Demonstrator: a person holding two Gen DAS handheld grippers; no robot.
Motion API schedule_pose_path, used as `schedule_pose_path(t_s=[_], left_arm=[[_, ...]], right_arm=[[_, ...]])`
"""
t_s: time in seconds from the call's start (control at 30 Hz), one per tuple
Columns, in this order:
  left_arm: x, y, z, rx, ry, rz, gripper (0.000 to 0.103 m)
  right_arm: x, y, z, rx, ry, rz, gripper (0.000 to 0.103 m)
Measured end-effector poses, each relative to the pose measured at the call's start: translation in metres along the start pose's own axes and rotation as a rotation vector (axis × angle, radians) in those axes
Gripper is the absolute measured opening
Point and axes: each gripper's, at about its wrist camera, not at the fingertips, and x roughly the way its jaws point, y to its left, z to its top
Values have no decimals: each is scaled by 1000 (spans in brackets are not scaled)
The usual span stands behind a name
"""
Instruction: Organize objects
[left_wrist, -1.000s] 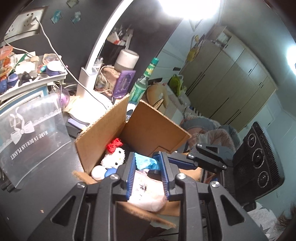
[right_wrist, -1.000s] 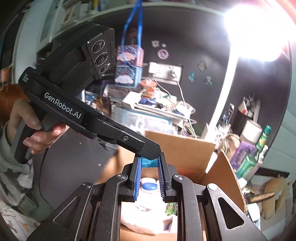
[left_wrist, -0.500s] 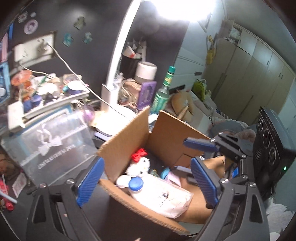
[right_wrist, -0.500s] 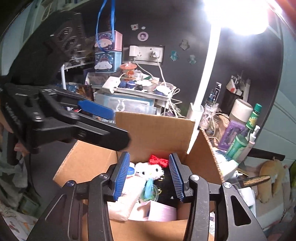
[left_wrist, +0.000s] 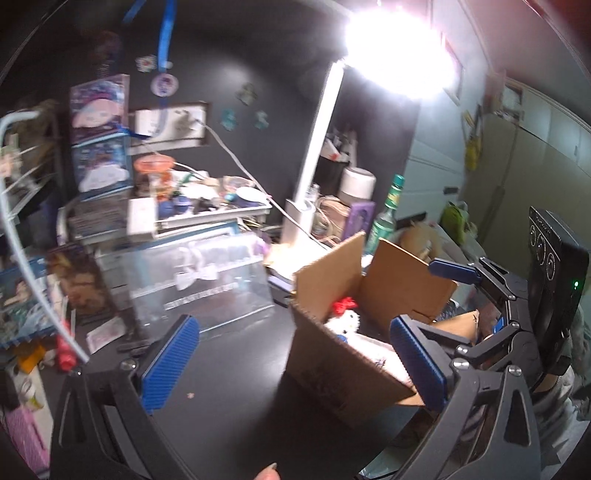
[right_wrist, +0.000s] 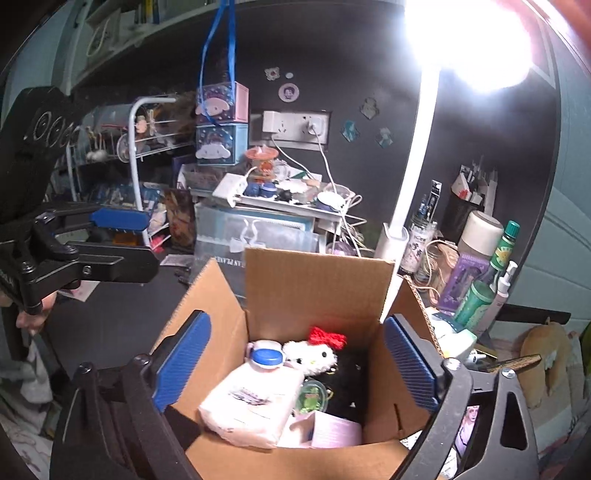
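An open cardboard box (right_wrist: 317, 288) stands on the dark desk; it also shows in the left wrist view (left_wrist: 332, 354). In it lie a white tissue pack (right_wrist: 255, 402), a jar with a blue lid (right_wrist: 266, 355), a white plush with a red bow (right_wrist: 314, 352) and a small pink box (right_wrist: 328, 430). My right gripper (right_wrist: 295, 365) is open and empty, just above the box. My left gripper (left_wrist: 291, 363) is open and empty, to the left of the box, over the dark desk (left_wrist: 229, 373). It also shows at the left of the right wrist view (right_wrist: 118, 240).
A clear plastic case (left_wrist: 199, 280) stands left of the box, with a cluttered white tray (right_wrist: 288, 201) above it. A white lamp post (right_wrist: 410, 177), a green bottle (right_wrist: 480, 291), a purple box (right_wrist: 461, 277) and cables crowd the back right. Small items lie at the desk's left edge (left_wrist: 62, 354).
Both grippers let go of the tissue pack, opened wide and drew back. The pack now lies in the box. My left gripper swung left, away from the box.
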Motion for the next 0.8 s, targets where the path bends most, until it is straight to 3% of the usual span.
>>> schedule_pose_path(t_s=[0.23, 0.4, 0.57, 0.8], left_arm=[[-34, 15, -19, -57, -122, 189, 103], [-50, 29, -30, -113, -191, 277, 103], [-55, 36, -33, -124, -199, 318, 103], [-56, 38, -35, -121, -202, 340, 103]], right_arm=[[-3, 11, 7, 21, -67, 32, 99], [-4, 17, 10, 24, -124, 32, 100], [-5, 18, 13, 51, -146, 91, 100], [-9, 23, 15, 44, -162, 105, 100]])
